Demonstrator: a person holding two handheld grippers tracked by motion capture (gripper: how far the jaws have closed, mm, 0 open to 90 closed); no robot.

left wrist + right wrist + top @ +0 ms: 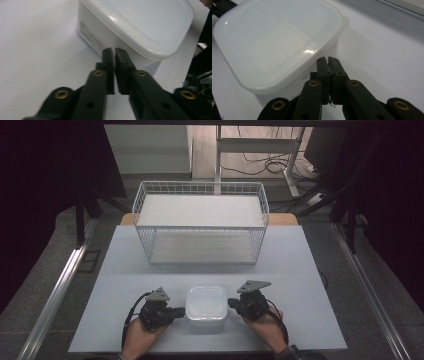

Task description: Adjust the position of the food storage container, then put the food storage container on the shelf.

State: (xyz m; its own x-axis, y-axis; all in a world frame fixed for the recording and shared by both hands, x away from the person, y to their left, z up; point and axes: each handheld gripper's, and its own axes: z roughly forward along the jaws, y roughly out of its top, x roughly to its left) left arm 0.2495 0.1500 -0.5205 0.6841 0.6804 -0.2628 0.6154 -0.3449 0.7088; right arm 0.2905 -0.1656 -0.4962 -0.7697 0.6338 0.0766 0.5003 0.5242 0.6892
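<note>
A: What is the biggest thing on the table [125,250]?

B: The white wire basket [200,222] standing at the far side. It looks empty; only its pale floor shows through the mesh.

A: And the work in hand?

B: A lidded translucent plastic container [205,303] sits near the person's edge of the table, between the two grippers. I cannot make out anything inside through the milky lid. The left gripper [176,312] points at its left wall, the right gripper [232,303] at its right wall, each just beside it or touching.

A: How do the jaws stand?

B: In the left gripper view the left gripper's [112,52] jaws are nearly together with a thin slit between them, nothing in it. In the right gripper view the right gripper's [328,60] jaws are pressed together, also on nothing.

A: So which step is this?

B: I judge it as bracing the box from both sides with closed tips. Next, both hands likely press inward evenly and lift it toward the basket; uneven pressure could let it slip or tip.
</note>
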